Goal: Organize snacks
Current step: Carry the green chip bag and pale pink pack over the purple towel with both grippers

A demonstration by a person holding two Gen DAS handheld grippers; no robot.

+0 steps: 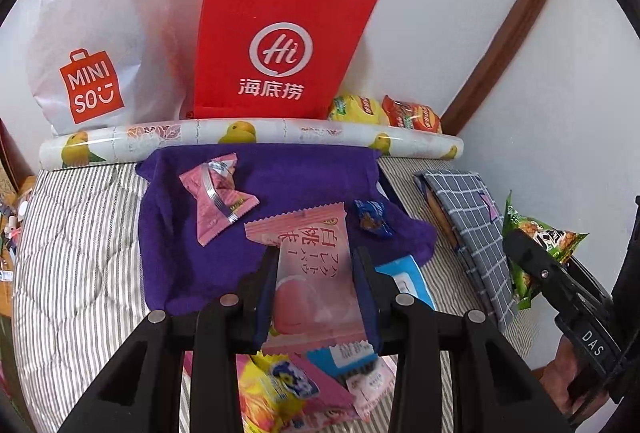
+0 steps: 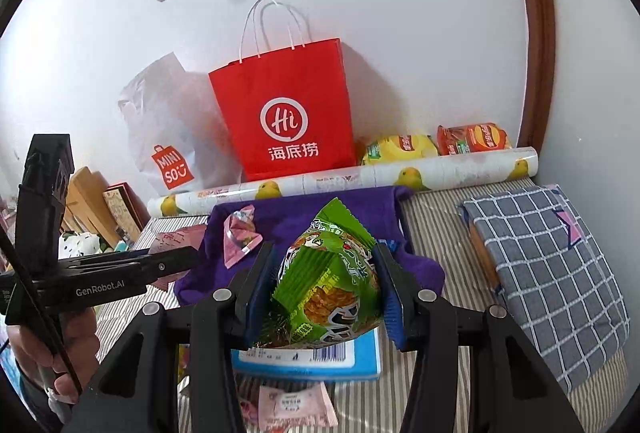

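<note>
Left gripper (image 1: 316, 297) pinching one pink peach bar (image 1: 312, 273); right gripper (image 2: 324, 285) clamping one green snack pack (image 2: 332, 289). Lying ahead of both, on one purple cloth (image 1: 192, 265): one pink candy pack (image 1: 218, 199), one blue sweet (image 1: 372, 217). Standing beyond: one red bag (image 1: 276, 45), one white bag (image 1: 96, 45), two chip packs (image 1: 384, 111).

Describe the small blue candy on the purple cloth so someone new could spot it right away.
Find the red paper bag against the wall; below it a purple cloth lies on the striped bedding. Near the cloth's right edge sits the blue candy, far smaller than the pink wrappers beside it and the only dark blue one there.
</note>
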